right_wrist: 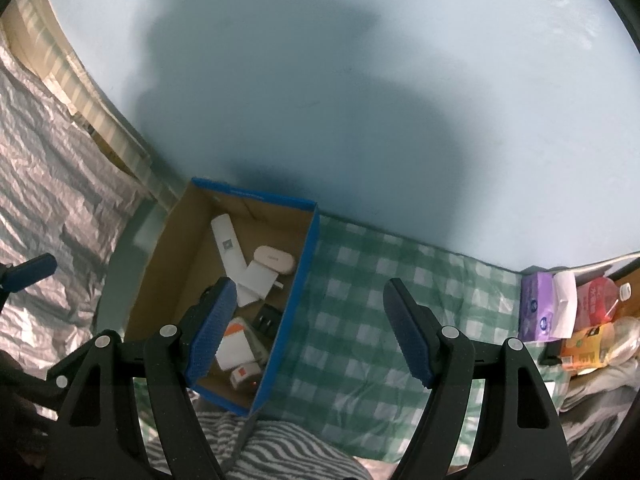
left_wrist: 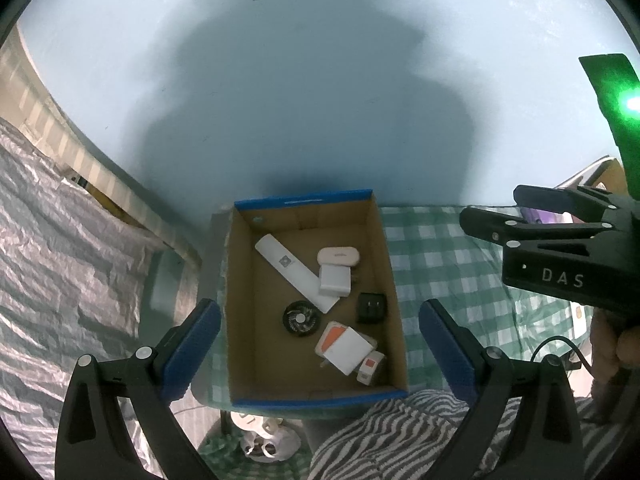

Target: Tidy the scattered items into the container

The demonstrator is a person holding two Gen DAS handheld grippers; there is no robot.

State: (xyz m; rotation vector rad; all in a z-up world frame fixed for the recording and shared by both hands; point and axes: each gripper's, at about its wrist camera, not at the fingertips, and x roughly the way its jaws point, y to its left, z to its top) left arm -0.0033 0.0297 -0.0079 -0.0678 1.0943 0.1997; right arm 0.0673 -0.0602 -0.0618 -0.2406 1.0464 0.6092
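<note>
A cardboard box (left_wrist: 304,198) with a blue rim stands on the checked cloth against the wall. Inside lie a long white bar (left_wrist: 296,268), a pinkish case (left_wrist: 338,257), a white charger (left_wrist: 335,280), a black plug (left_wrist: 372,307), a round black fan (left_wrist: 302,317) and a white-and-orange charger (left_wrist: 346,346). My left gripper (left_wrist: 320,344) hovers open above the box, holding nothing. My right gripper (right_wrist: 310,332) is open and empty over the box's (right_wrist: 296,292) right wall and the cloth. It also shows at the right edge of the left wrist view.
The green checked cloth (right_wrist: 380,320) stretches right of the box. A crinkled silver sheet (left_wrist: 48,260) lies at the left and zebra-striped fabric (left_wrist: 400,432) at the near edge. A purple tissue pack (right_wrist: 538,304), a red packet (right_wrist: 596,300) and an orange carton (right_wrist: 580,350) crowd the far right.
</note>
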